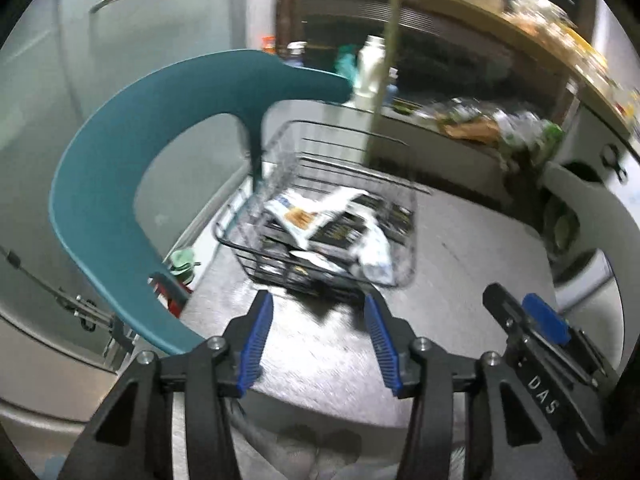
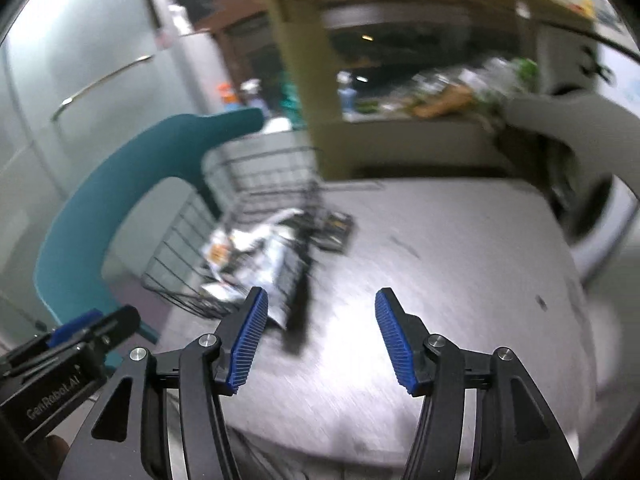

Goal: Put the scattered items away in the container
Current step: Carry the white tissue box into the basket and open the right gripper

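Observation:
A black wire basket (image 1: 256, 258) stands on the grey table (image 1: 460, 264), holding several white and dark packets (image 1: 320, 220). My left gripper (image 1: 318, 304) is open and empty, just short of the basket's near rim. The right gripper's body (image 1: 536, 332) shows at the lower right of this view. In the right wrist view the basket (image 2: 176, 240) with packets (image 2: 260, 256) lies left of centre, and my right gripper (image 2: 320, 300) is open and empty over bare table (image 2: 460, 260) beside it. The left gripper's body (image 2: 76, 340) shows at lower left. Both views are motion-blurred.
A teal chair back (image 1: 132, 152) curves close to the basket's left side; it also shows in the right wrist view (image 2: 92, 208). A grey chair back (image 1: 600, 216) stands at the right. A wooden shelf (image 1: 472, 128) with clutter and a white bottle (image 1: 368, 76) lies behind.

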Demonstrator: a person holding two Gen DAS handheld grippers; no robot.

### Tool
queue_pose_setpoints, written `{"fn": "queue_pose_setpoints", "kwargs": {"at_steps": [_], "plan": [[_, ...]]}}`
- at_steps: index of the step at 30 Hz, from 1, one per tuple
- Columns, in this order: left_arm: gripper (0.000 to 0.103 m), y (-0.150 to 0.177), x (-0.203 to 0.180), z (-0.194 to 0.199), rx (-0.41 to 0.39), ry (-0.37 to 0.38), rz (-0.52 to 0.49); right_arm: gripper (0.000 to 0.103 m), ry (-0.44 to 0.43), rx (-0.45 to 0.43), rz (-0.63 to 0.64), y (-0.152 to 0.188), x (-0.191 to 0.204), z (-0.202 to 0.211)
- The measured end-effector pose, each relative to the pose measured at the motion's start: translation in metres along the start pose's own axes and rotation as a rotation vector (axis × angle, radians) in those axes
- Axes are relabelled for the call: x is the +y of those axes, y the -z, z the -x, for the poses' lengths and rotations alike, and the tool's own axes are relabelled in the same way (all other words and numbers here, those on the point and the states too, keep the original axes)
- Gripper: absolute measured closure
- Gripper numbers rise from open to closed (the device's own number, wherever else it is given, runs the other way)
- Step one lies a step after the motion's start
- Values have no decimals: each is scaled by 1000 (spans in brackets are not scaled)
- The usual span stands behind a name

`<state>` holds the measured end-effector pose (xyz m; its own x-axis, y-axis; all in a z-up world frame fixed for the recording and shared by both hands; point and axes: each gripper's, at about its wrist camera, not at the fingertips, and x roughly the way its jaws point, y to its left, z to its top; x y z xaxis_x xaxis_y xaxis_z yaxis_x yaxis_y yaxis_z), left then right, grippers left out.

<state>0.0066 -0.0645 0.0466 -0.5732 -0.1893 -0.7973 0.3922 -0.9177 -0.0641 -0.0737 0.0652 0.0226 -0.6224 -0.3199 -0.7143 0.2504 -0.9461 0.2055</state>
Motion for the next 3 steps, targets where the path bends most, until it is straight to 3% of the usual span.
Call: {"fn": "queue_pose_setpoints", "kwargs": {"at_steps": [3], "plan": [[50, 8, -10, 2, 9, 3, -41, 46, 73, -2, -14, 5, -8, 14]]}}
